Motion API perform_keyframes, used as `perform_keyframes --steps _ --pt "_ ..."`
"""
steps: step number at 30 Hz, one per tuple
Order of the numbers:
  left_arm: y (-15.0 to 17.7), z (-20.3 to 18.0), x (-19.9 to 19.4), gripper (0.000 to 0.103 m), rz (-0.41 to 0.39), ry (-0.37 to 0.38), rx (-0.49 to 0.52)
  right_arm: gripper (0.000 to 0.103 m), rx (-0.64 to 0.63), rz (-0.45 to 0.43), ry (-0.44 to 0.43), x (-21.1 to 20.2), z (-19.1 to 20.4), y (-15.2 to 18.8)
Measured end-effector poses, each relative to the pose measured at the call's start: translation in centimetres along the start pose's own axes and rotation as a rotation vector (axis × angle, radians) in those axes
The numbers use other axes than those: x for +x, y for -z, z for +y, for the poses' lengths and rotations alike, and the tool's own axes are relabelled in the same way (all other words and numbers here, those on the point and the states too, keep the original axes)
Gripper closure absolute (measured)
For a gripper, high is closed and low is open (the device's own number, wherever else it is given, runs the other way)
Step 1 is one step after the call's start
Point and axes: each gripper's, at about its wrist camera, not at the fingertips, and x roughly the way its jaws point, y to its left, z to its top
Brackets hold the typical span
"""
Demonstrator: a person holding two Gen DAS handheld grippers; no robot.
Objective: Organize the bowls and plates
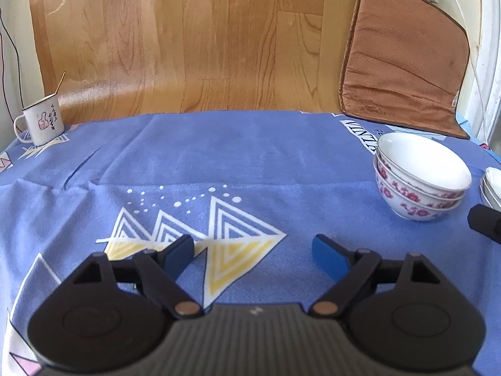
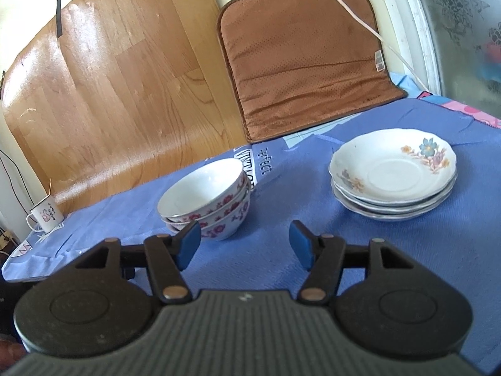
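Note:
A stack of three white bowls with red flowers [image 1: 419, 178] stands on the blue tablecloth at the right in the left wrist view; it also shows in the right wrist view [image 2: 208, 200] at centre left. A stack of white flowered plates [image 2: 394, 175] sits to its right; only an edge of the plates [image 1: 493, 185] shows in the left wrist view. My left gripper [image 1: 253, 250] is open and empty, low over the cloth, left of the bowls. My right gripper [image 2: 245, 241] is open and empty, just in front of the bowls, its left fingertip overlapping them in view.
A white enamel mug [image 1: 42, 122] with a stick in it stands at the far left edge of the table, also seen in the right wrist view [image 2: 47, 214]. A brown cushion [image 2: 303, 62] and a wooden board [image 1: 175, 40] lean against the wall behind. A white cable [image 2: 360, 18] hangs over the cushion.

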Motion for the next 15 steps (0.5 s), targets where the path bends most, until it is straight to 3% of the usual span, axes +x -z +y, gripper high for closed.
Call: perform_keyframes --steps 9,15 --pt "0.4 0.7 -0.2 0.015 -0.023 0.036 -0.031 0.038 0.005 0.006 -0.001 0.4 -0.2 0.3" --pt "0.8 2.0 -1.6 0.015 -0.115 0.088 -0.101 0.038 -0.038 -0.067 0.009 -0.3 0.4 0.4"
